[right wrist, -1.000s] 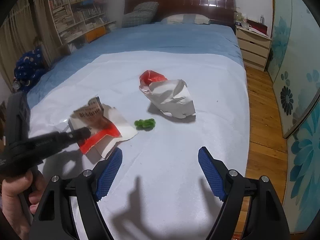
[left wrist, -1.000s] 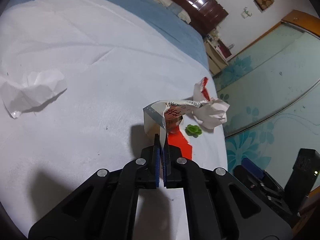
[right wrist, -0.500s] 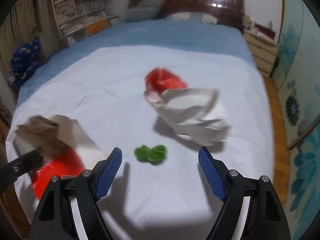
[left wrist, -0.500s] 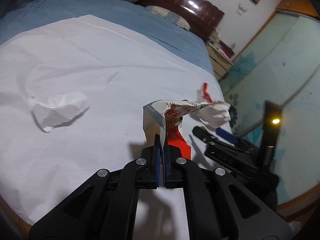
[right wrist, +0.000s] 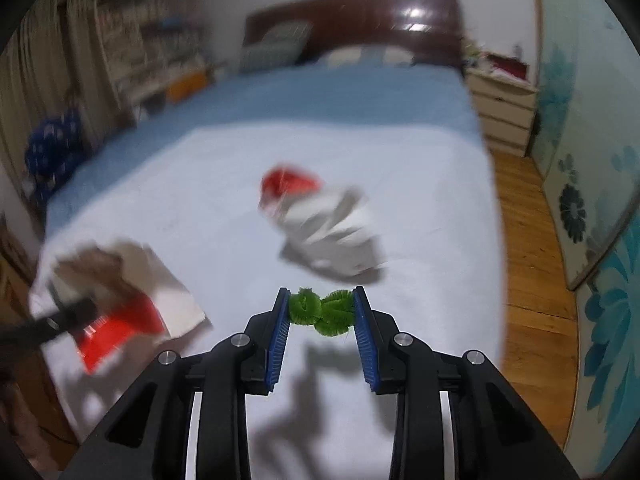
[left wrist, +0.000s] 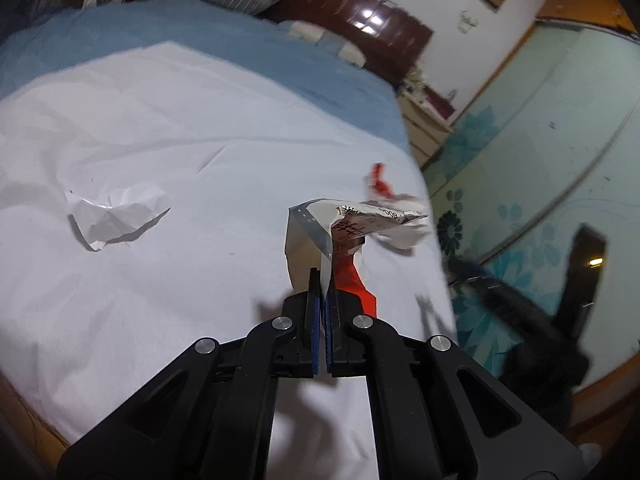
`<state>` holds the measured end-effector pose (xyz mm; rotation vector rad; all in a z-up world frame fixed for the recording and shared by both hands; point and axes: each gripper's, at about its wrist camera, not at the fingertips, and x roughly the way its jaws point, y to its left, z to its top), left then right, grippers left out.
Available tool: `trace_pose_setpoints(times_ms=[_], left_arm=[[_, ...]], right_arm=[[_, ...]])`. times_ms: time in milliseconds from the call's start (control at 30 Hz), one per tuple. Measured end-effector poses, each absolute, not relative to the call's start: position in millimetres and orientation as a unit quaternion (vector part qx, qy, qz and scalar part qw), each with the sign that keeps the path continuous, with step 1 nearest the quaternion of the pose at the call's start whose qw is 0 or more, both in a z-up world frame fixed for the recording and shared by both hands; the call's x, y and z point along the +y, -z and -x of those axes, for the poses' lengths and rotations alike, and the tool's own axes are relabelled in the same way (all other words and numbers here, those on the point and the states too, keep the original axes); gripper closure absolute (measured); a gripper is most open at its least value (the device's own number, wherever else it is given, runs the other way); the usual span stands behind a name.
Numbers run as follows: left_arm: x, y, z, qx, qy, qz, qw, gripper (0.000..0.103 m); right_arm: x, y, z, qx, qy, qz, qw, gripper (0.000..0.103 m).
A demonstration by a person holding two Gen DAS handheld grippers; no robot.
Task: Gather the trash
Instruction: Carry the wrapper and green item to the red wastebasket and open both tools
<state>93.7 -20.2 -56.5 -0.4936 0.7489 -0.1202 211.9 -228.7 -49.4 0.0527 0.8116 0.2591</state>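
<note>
My left gripper [left wrist: 323, 276] is shut on a white and red paper wrapper [left wrist: 306, 240] and holds it up off the white sheet [left wrist: 160, 140]. The right wrist view shows that wrapper [right wrist: 160, 280] blurred at the left. My right gripper [right wrist: 320, 298] is down on the sheet with its jaws closing. A green fuzzy twist [right wrist: 306, 308] lies between the blue pads [right wrist: 280, 332], and both pads touch its ends. Beyond it lies a crumpled white and red bag [right wrist: 328, 232]. A crumpled white paper [left wrist: 116, 220] rests on the sheet left of my left gripper.
The white sheet covers the foot of a blue bed [right wrist: 320, 108] with a dark wooden headboard [right wrist: 360, 20]. A pale nightstand [right wrist: 500, 112] and a wooden floor [right wrist: 528, 260] lie to the right, before a floral sliding door [right wrist: 600, 240]. Bookshelves [right wrist: 140, 48] stand at the left.
My right gripper moved forward over the green twist and its jaws narrowed until the pads touch it. My left gripper rose with the wrapper still clamped.
</note>
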Motion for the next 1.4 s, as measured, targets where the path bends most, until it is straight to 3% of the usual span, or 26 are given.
trace_pose_setpoints(times_ms=[267,367,467,567,733,900,1200,1233,1300,1400], left_arm=[[-89,-41,-27,0.279,0.123,0.214,0.928,0.102],[-143,-72,-13,0.265,0.161,0.192,0.931,0.102],[-209,-83,-8,0.268,0.214,0.172,0.924,0.102],[-291,-72,-16,0.303,0.270,0.141,0.903,0.102],[-424,11,-25,0.429,0.323,0.121,0.835,0.102],[-503,89,-11,0.536,0.316,0.056,0.781,0.102],[-518,130,-30,0.602,0.266,-0.026,0.752,0.102],[-517,131,-33,0.606,0.264,-0.025,0.750,0.102],[-520,136,-30,0.615,0.260,-0.028,0.744,0.102],[-520,148,-27,0.636,0.245,-0.040,0.731,0.101]], right_arm=[[-397,-92,-87,0.289,-0.096,-0.059,0.951,0.071],[-470,-110,-40,0.287,-0.045,-0.049,0.956,0.070],[-534,-85,4,0.322,0.005,-0.047,0.946,0.070],[-588,-21,39,0.398,0.046,-0.069,0.914,0.070],[-628,110,97,0.519,0.073,-0.135,0.841,0.070],[-620,198,118,0.563,0.066,-0.204,0.798,0.071],[-613,227,108,0.565,0.065,-0.202,0.797,0.067],[-612,219,103,0.563,0.065,-0.203,0.798,0.063],[-615,214,103,0.555,0.072,-0.202,0.804,0.035],[-618,207,104,0.549,0.082,-0.195,0.809,0.034]])
